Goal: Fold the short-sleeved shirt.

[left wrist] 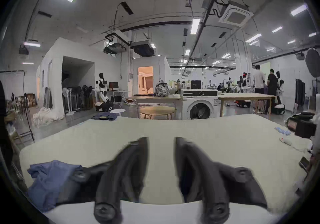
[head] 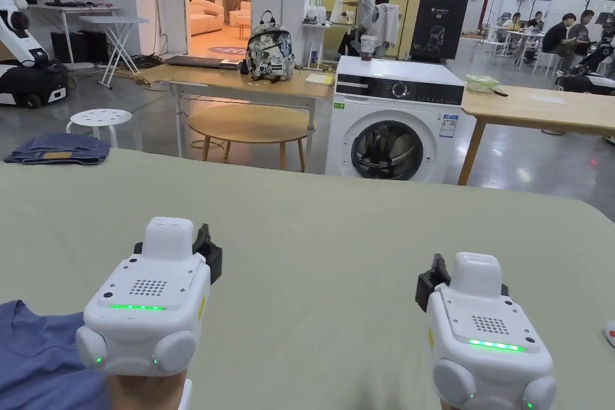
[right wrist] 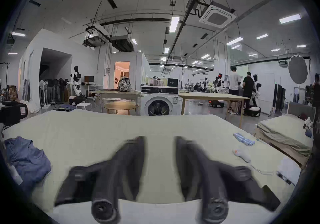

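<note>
A wide surface (head: 336, 231) covered in pale green cloth stretches across the foreground of a large workshop. Beyond its far edge stands a white washing machine (head: 393, 123), with wooden tables on either side and people working in the distance.

On the surface's near left corner lies the short-sleeved shirt (head: 36, 357), a blue garment crumpled in a loose heap, not spread flat. From the left gripper view it sits just to the left of that tool's jaws; from the right gripper view it lies well off to the left. A folded dark blue garment (head: 59, 149) rests at the far left edge of the surface.

A person holds two white tools side by side above bare cloth. The left tongs (left wrist: 161, 142) have their jaws parted with nothing between them. The right tongs (right wrist: 159, 141) are likewise parted and empty. Neither touches the shirt.

Small items sit near the right edge of the surface: a row of pale blue pieces (right wrist: 244, 139) and a white object with a cord (right wrist: 242, 155).

Folding appears not yet begun. The likely risk is pinching several bunched layers at once, since the heap hides the hem and sleeves, which would drag the shirt into a twist or off the near corner.
</note>
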